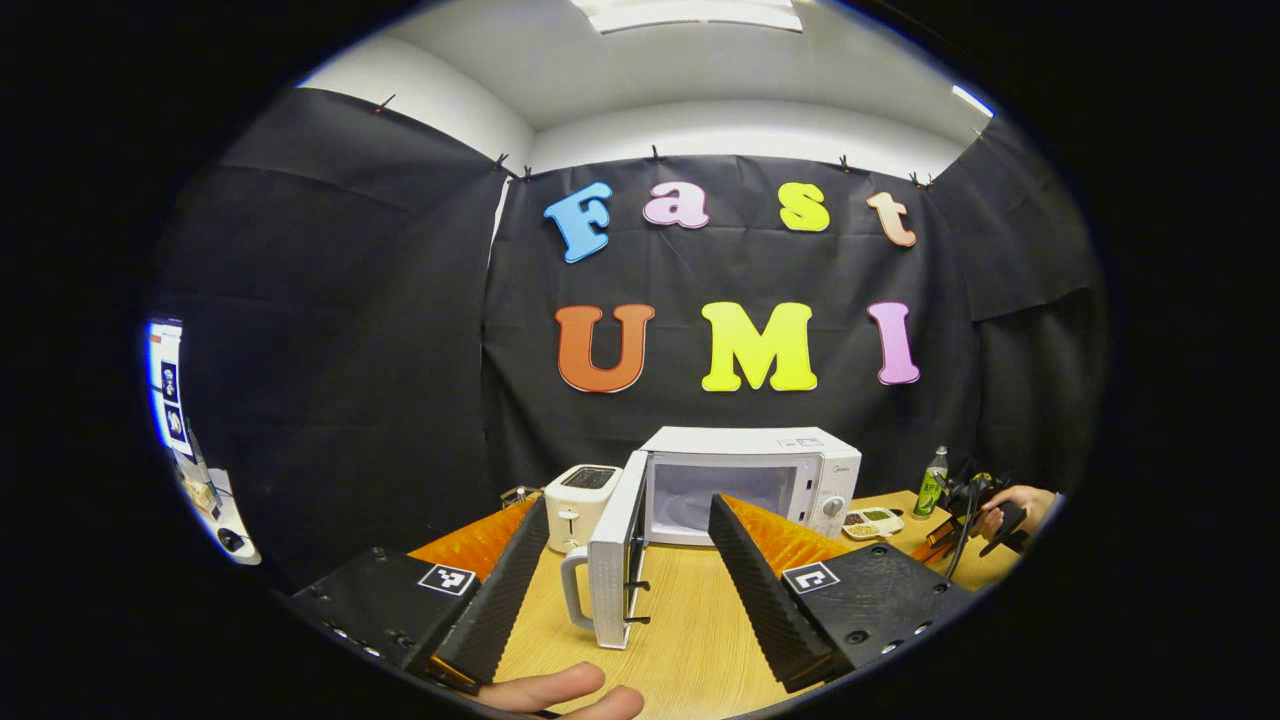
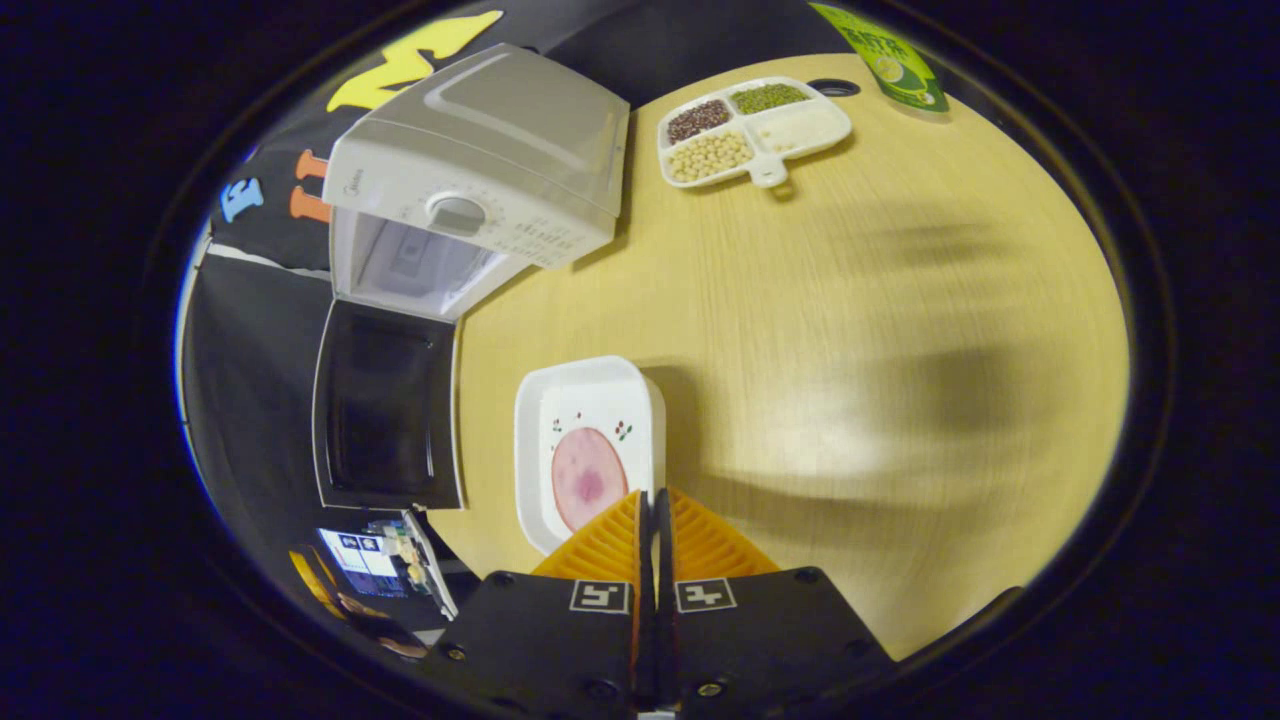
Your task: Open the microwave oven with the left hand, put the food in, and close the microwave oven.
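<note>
The right gripper (image 2: 651, 515) is clamped on the near rim of a white plate (image 2: 585, 400) carrying a slice of meat (image 2: 588, 477), held above the table (image 2: 900, 350). At its ten o'clock stands the microwave (image 2: 470, 170), its door (image 2: 385, 405) already swung wide. The left gripper (image 1: 628, 560) hangs spread and empty before that door (image 1: 612, 560). Opening looks done; loading and closing remain.

Pale wood-grain tabletop (image 2: 900, 330): smooth, matt laminate look. White boxy microwave oven (image 1: 760, 470): smooth plastic-looking casing, slight sheen; its open door (image 2: 385, 405) has a dark glossy window. White square plate (image 2: 590, 440): glossy, glazed look. White toaster (image 1: 580, 500): smooth, satin. White divided tray (image 2: 760, 125): smooth plastic look.
</note>
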A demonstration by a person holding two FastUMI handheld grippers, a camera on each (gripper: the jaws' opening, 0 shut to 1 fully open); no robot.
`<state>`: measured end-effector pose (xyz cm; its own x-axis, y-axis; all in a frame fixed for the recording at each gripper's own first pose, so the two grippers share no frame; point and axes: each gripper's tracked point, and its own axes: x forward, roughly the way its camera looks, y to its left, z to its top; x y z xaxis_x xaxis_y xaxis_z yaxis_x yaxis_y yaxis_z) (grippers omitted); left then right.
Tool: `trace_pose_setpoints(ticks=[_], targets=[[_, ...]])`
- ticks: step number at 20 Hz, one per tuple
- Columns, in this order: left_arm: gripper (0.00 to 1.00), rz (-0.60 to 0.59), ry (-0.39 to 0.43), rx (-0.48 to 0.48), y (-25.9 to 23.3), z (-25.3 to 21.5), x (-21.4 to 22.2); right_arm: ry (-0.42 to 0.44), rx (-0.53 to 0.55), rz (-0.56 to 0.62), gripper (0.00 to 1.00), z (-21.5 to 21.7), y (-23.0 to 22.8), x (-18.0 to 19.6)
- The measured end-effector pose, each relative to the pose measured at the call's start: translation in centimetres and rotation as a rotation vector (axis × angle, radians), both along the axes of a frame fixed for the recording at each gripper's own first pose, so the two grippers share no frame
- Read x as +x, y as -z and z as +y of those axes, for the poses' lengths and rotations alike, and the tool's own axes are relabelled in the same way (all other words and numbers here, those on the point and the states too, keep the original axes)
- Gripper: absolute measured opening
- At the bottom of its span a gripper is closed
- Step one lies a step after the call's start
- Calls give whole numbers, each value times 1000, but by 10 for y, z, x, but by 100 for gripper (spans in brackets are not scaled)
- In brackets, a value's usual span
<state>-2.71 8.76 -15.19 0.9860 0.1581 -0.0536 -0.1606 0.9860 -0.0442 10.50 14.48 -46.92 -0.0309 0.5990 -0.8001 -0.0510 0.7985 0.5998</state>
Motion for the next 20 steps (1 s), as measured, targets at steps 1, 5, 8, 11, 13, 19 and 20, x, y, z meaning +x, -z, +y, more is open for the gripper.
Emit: trace_pose_setpoints(ticks=[1,5,8,11,13,19,20], targets=[[95,1,0,-3,2,3,-1,-11,6,-12,4,7,-7,-2],[95,16,-2,-13,12,21,-8,-40,16,-60,4,45,-25,-10],[95,27,-14,-12,18,39,-15,-93,39,-92,4,81,-31,-19],[96,36,-4,-10,24,51,-24,-70,50,-131,4,126,-30,-17],[95,30,-16,5,27,63,-27,-33,65,-140,4,153,-29,-15],[95,42,-37,19,39,85,-25,218,125,-203,4,235,-22,17],[95,42,-44,14,41,90,-23,278,138,-208,4,243,-20,26]])
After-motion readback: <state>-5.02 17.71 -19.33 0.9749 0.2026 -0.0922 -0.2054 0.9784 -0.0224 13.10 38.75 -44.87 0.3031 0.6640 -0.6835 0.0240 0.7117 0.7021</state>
